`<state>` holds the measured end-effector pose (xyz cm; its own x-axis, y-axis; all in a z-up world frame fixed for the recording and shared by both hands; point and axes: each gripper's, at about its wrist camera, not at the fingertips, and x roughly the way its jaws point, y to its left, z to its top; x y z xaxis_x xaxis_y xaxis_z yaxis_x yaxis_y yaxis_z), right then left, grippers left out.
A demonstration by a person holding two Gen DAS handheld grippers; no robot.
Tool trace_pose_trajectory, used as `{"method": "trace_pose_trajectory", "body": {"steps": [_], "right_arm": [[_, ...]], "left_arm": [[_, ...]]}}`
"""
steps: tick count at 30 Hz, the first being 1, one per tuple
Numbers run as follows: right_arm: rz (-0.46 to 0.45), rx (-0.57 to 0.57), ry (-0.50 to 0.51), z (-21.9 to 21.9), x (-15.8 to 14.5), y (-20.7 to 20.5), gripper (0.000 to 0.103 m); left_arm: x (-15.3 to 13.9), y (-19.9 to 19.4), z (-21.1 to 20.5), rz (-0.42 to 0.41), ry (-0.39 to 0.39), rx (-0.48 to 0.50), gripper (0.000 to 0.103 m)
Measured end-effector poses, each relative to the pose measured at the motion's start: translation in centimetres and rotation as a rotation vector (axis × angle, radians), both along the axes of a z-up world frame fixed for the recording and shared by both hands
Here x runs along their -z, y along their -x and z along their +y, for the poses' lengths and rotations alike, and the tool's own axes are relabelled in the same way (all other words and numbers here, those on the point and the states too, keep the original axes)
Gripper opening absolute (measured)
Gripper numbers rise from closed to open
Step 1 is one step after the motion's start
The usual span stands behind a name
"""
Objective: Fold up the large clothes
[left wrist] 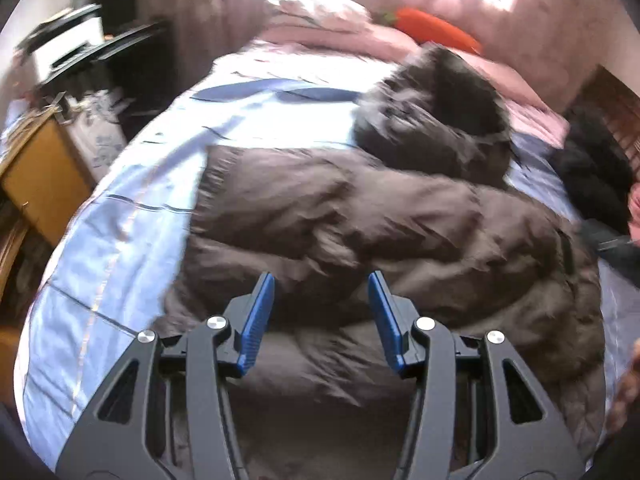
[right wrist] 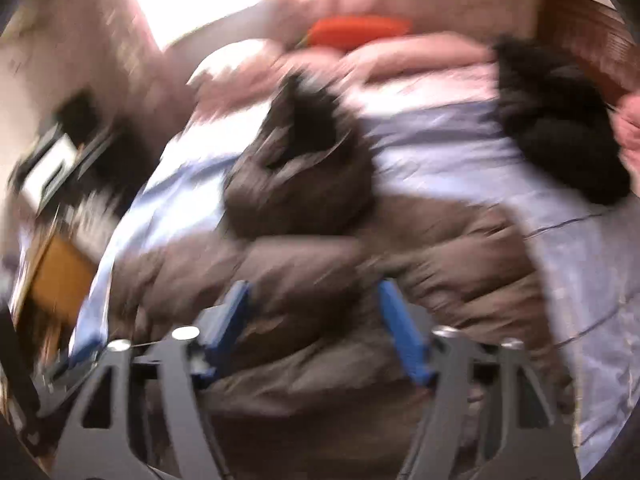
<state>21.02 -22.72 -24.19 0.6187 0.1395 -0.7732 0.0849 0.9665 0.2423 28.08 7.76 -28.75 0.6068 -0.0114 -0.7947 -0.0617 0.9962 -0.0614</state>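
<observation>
Your bed (left wrist: pixel 120 208), under its pale blue quilted cover, gives you a broad flat surface, which is likely why the brown puffer coat (left wrist: pixel 360 216) is spread across it. The coat lies crosswise in front of you, bulky and creased, with what looks like a sleeve folded over the body, so it seems partly folded. Its fur-trimmed hood (left wrist: pixel 440 120) sits bunched at the far end, towards the pink pillows (left wrist: pixel 320 12) and an orange carrot-shaped cushion (left wrist: pixel 436 28). A black garment (left wrist: pixel 592 168) lies apart at the bed's right edge.

Your left gripper (left wrist: pixel 322 316) hangs over the coat's near hem, jaws about half open, gripping nothing. Your right gripper (right wrist: pixel 316 328) is blurred; its jaws look similarly parted above the coat, apparently empty.
</observation>
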Motion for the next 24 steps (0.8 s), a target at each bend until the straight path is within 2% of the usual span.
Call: {"method": "trace_pose_trajectory", "body": {"steps": [1, 4, 8, 10, 12, 14, 16, 18, 21, 22, 23, 24], "right_arm": [[0.04, -0.028, 0.017, 1.1, 1.3, -0.3, 0.046], [0.119, -0.048, 0.108, 2.3, 4.9, -1.0, 0.045], [0.197, -0.076, 0.171, 3.0, 8.2, -1.8, 0.043], [0.221, -0.086, 0.211, 3.7, 8.5, -2.3, 0.043], [0.245, -0.085, 0.206, 3.7, 8.3, -2.4, 0.043], [0.238, -0.09, 0.165, 2.9, 6.4, -2.0, 0.043], [0.221, -0.085, 0.166, 1.8, 4.4, 0.1, 0.044], [0.271, -0.066, 0.179, 0.5, 3.9, 2.7, 0.051], [0.365, -0.05, 0.212, -2.6, 3.4, 7.1, 0.06], [0.369, -0.001, 0.243, -4.7, 3.2, 9.4, 0.072], [0.366, 0.044, 0.252, -6.5, 3.1, 11.0, 0.09], [0.372, 0.096, 0.248, -8.6, 3.3, 12.6, 0.098]], "left_arm": [[0.6, -0.1, -0.4, 0.027, 0.006, 0.027, 0.043], [3.4, -0.7, -1.5, 0.132, -0.025, 0.1, 0.034], [5.7, -1.0, -2.0, 0.204, -0.054, 0.13, 0.035], [6.5, -1.1, -1.9, 0.228, -0.054, 0.117, 0.036], [6.5, -1.1, -1.9, 0.235, -0.062, 0.112, 0.035], [5.4, -0.8, -2.0, 0.226, -0.053, 0.117, 0.033], [4.1, -0.1, -2.0, 0.198, -0.019, 0.148, 0.033], [3.0, 1.1, -1.9, 0.178, -0.025, 0.197, 0.033], [2.2, 3.8, -1.0, 0.178, -0.094, 0.268, 0.038], [2.2, 4.5, -0.4, 0.186, -0.113, 0.275, 0.046], [2.2, 5.1, 0.3, 0.198, -0.13, 0.276, 0.054], [2.5, 6.0, 1.1, 0.217, -0.142, 0.275, 0.057]]}}
